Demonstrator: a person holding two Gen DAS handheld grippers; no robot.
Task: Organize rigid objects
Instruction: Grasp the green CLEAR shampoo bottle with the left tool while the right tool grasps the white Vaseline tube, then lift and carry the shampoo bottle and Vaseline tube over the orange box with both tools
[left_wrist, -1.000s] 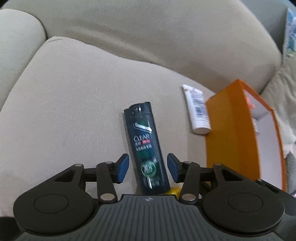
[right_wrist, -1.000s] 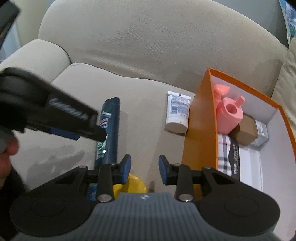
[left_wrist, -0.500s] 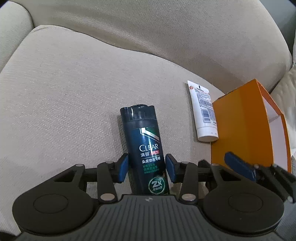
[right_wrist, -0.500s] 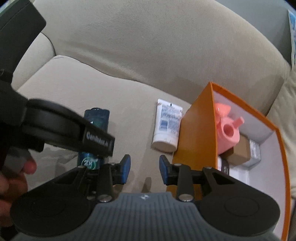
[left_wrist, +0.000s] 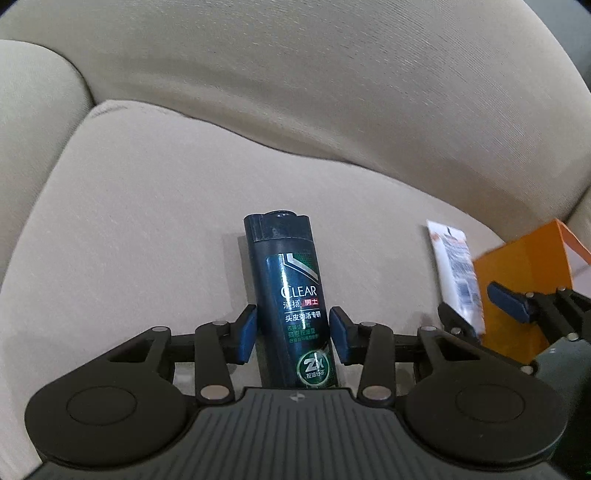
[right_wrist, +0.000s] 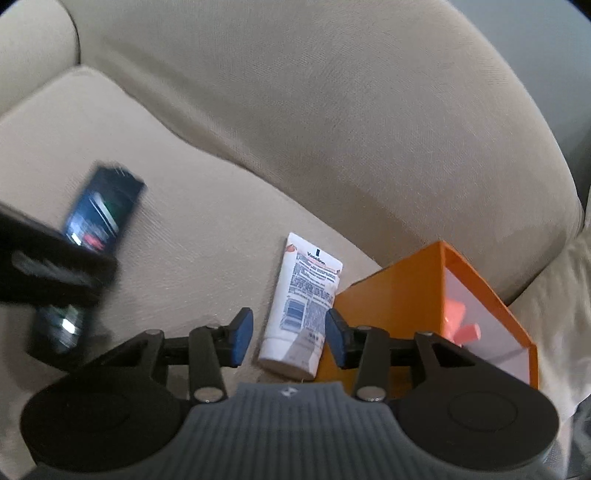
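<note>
Left gripper (left_wrist: 291, 334), black with blue pads: your jaws straddle the lower body of the dark teal plastic shampoo bottle (left_wrist: 291, 295), lying flat on the beige fabric sofa seat cushion (left_wrist: 147, 229), flip cap pointing toward the backrest; the left pad sits against the bottle's side, a thin gap shows at the right pad, so you have no firm grip on it; the jaws have just been closing. Label reads "CLEAR", with Chinese characters beneath and a round green "2X" badge near the base. Right gripper (right_wrist: 290, 336), same make: your jaws stand partly open and have just been opening, with the cap end of the white squeeze tube (right_wrist: 299, 314) between them and neither pad touching it. The tube lies flat on the cushion, crimped end toward the backrest, printed "Vaseline" in dark letters over blocks of small text too fine to read, with a barcode panel lower down. Orange cardboard box (right_wrist: 402, 295) with white interior: stands just beside the tube on its right side, open top, salmon-pink plastic item (right_wrist: 461, 325) partly visible inside. Both of your grippers point steeply down at the cushion, side by side, the left one's body blurred at the edge of the right wrist view.
</note>
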